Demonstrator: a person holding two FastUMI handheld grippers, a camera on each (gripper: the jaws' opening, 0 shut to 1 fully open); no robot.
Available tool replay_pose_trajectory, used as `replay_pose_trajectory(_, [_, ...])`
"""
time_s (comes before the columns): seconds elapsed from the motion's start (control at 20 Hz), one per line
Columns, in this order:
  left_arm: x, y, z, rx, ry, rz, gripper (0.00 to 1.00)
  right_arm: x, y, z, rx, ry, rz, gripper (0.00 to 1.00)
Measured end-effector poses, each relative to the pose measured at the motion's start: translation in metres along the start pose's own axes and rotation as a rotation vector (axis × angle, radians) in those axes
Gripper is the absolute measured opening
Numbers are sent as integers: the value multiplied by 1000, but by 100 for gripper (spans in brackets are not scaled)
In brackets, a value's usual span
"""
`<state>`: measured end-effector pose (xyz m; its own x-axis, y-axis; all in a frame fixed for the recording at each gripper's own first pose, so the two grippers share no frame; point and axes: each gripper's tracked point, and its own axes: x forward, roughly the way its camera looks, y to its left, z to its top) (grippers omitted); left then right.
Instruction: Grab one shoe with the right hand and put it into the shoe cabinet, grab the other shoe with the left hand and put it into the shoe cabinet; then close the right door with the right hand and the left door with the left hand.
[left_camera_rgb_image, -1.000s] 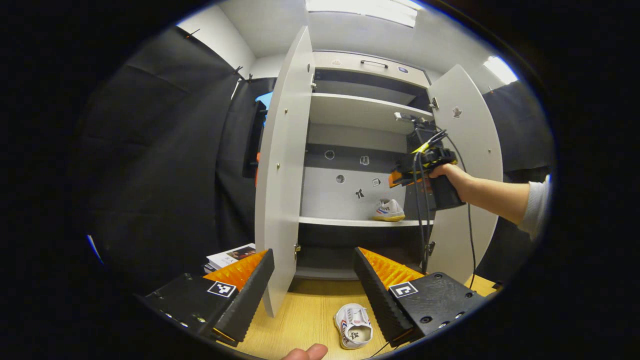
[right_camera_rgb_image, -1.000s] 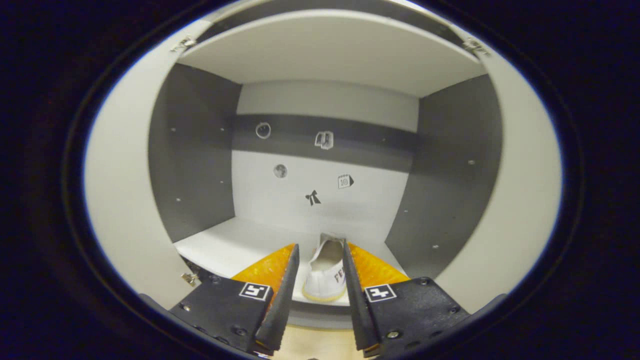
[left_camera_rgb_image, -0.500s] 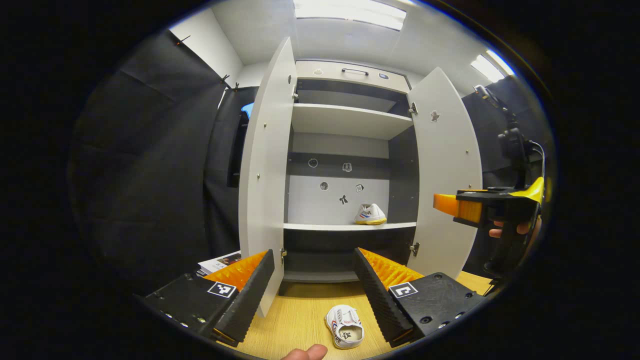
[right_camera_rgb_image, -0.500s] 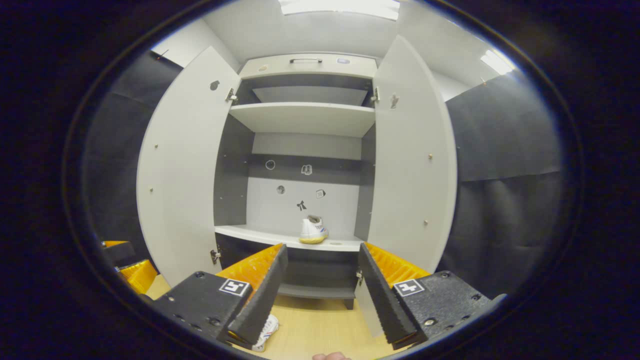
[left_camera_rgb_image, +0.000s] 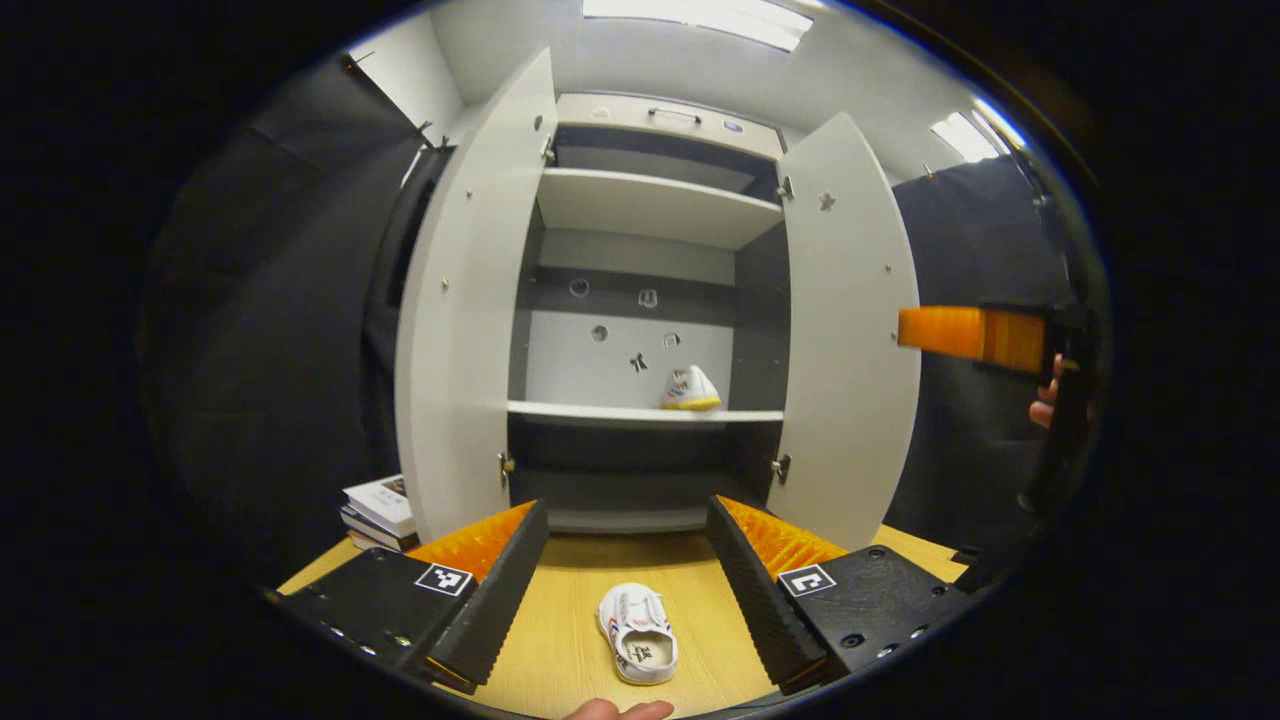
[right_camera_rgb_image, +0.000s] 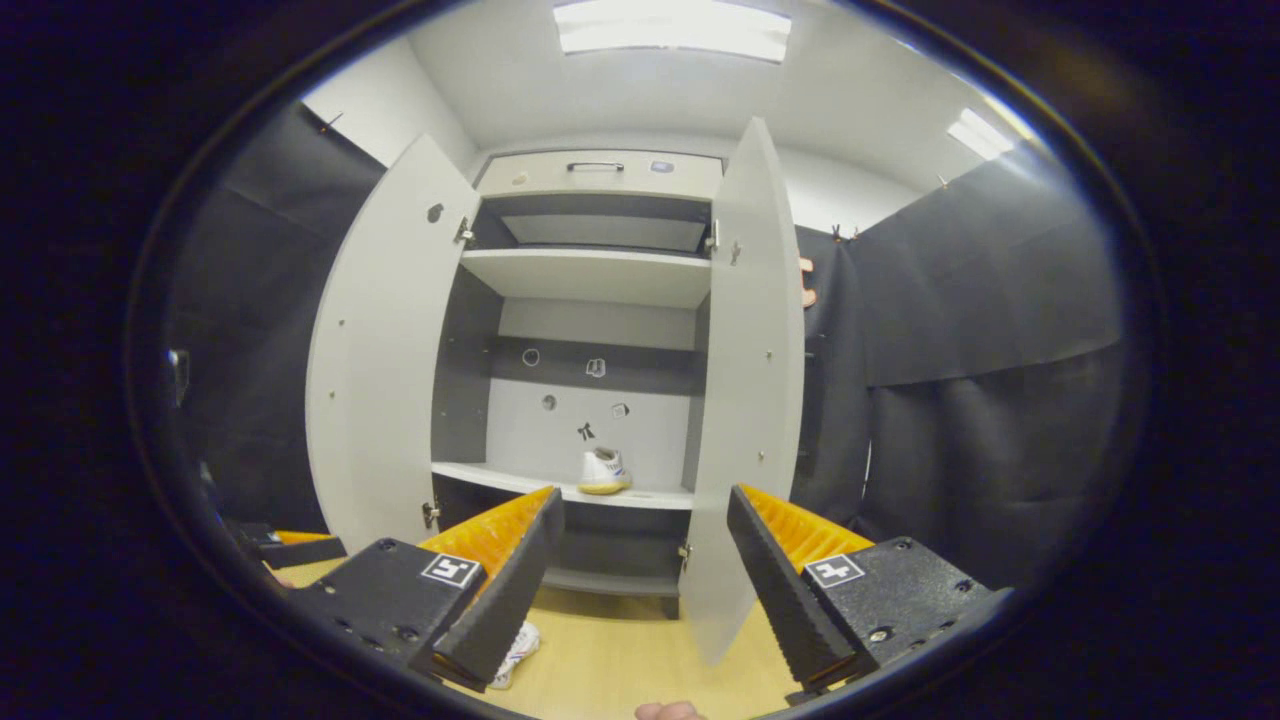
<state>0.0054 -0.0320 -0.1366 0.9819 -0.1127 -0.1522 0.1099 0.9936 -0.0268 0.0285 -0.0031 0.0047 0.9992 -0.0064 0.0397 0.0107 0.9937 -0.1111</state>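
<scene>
Item: shoe cabinet (left_camera_rgb_image: 650, 130), both doors wide open.

Item: first shoe (left_camera_rgb_image: 689, 389), standing on the middle shelf (left_camera_rgb_image: 600, 411) toward its right end, at about 12 o'clock in my left gripper view; in my right gripper view it sits at 12 o'clock too (right_camera_rgb_image: 604, 471). A second ago my right gripper had its fingers either side of it inside the cabinet; since then I have drawn that tool clear, and the shoe stands alone. First placement done, I judge.

Item: second shoe (left_camera_rgb_image: 639, 646), on the wooden floor (left_camera_rgb_image: 560, 640) at 6 o'clock, opening up. Over the last second it has drifted from beside my left gripper's right finger to midway between the fingers.

Item: left gripper (left_camera_rgb_image: 625, 590), fingers wide apart, holding nothing, above that shoe and not touching it.

Item: right gripper (right_camera_rgb_image: 640, 590), fingers wide apart, empty; seen from the left view at 3 o'clock (left_camera_rgb_image: 965, 335).

Next, as I read it: lower the left tool and clamp the floor shoe.
</scene>
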Motion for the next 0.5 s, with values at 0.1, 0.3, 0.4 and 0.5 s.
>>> replay_pose_trajectory(0.1, [14,-20,-41,0,88,-32,95,2,-1,-1,-6,6,3,100])
replay_pose_trajectory(0.3, [29,-48,-116,-51,274,-100,96,2,-14,-9,-4,31,-7,100])
replay_pose_trajectory(0.4, [35,-41,-139,-78,333,-77,96,3,-22,-15,2,49,-14,100])
replay_pose_trajectory(0.5, [44,-19,-153,-59,361,-14,96,5,-29,-20,4,60,-22,100])
